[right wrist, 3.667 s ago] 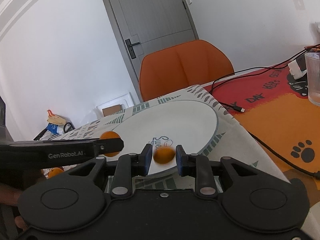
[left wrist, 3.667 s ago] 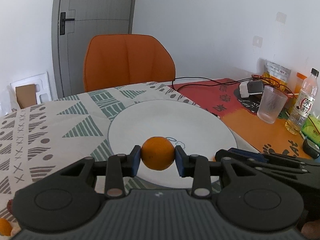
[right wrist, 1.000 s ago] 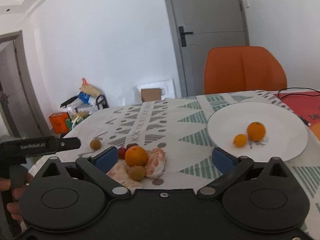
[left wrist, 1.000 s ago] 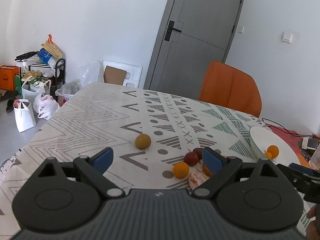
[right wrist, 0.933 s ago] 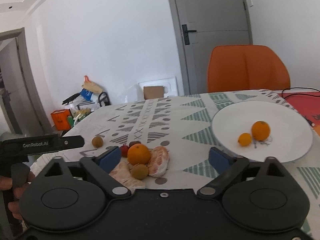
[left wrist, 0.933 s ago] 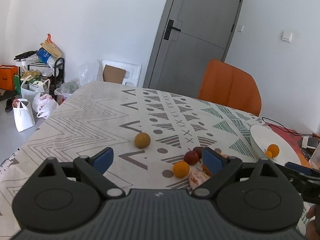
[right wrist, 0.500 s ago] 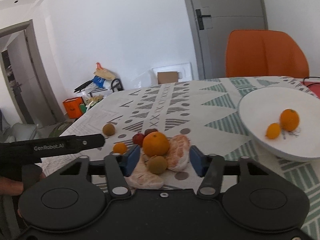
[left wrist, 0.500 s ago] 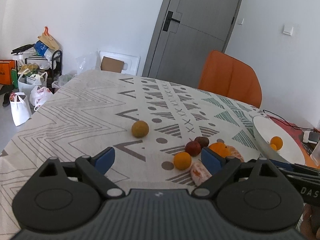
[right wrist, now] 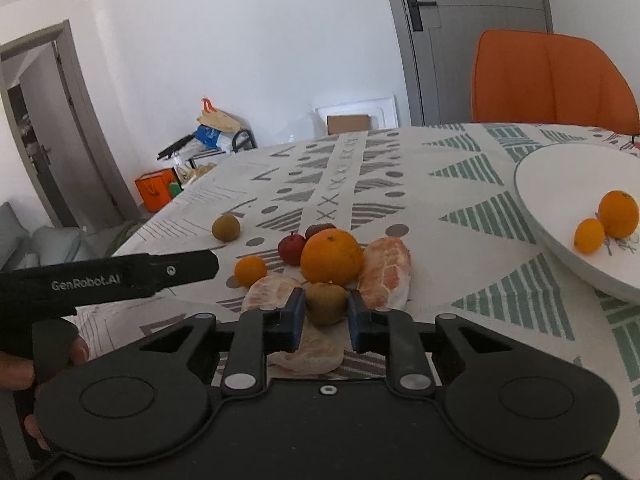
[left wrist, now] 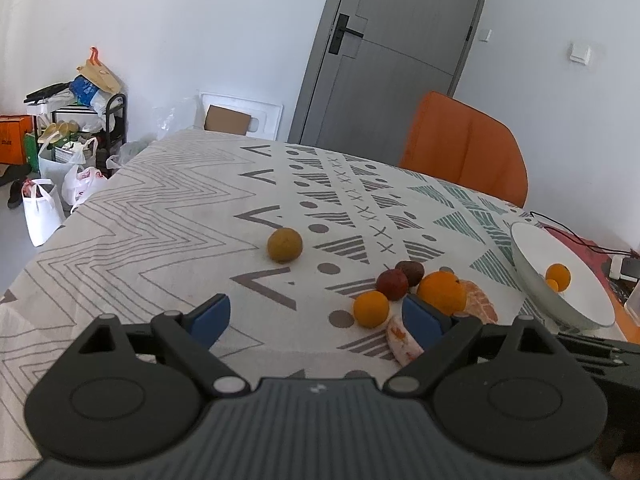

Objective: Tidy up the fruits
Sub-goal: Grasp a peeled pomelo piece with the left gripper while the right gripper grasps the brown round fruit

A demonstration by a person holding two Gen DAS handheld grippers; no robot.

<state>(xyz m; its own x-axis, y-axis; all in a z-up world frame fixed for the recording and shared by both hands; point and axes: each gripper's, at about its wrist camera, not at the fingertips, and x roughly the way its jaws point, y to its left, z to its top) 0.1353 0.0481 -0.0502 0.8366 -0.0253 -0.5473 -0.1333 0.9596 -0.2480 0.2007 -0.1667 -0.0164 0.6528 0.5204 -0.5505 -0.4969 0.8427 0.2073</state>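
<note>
My right gripper (right wrist: 326, 314) has its jaws closing on a small brown-green fruit (right wrist: 326, 303), and both blue pads touch its sides. Just behind it lie a big orange (right wrist: 332, 256), peeled citrus pieces (right wrist: 386, 272), a red fruit (right wrist: 292, 249) and a small orange (right wrist: 250, 270). A round brown fruit (left wrist: 285, 244) sits alone further left. The white plate (right wrist: 560, 184) at the right holds two oranges (right wrist: 618, 214). My left gripper (left wrist: 316, 316) stands open over bare cloth, left of the pile, with nothing between its fingers.
The table wears a patterned cloth (left wrist: 180, 216). An orange chair (left wrist: 464, 148) stands at the far side and a grey door (left wrist: 392, 60) behind it. Bags and a rack (left wrist: 76, 128) crowd the floor at the left. A black cable (left wrist: 572, 236) runs past the plate.
The right gripper came down and forward to the fruit pile and its jaws went from wide open to closed on the small brown-green fruit. The left gripper stayed open and barely moved.
</note>
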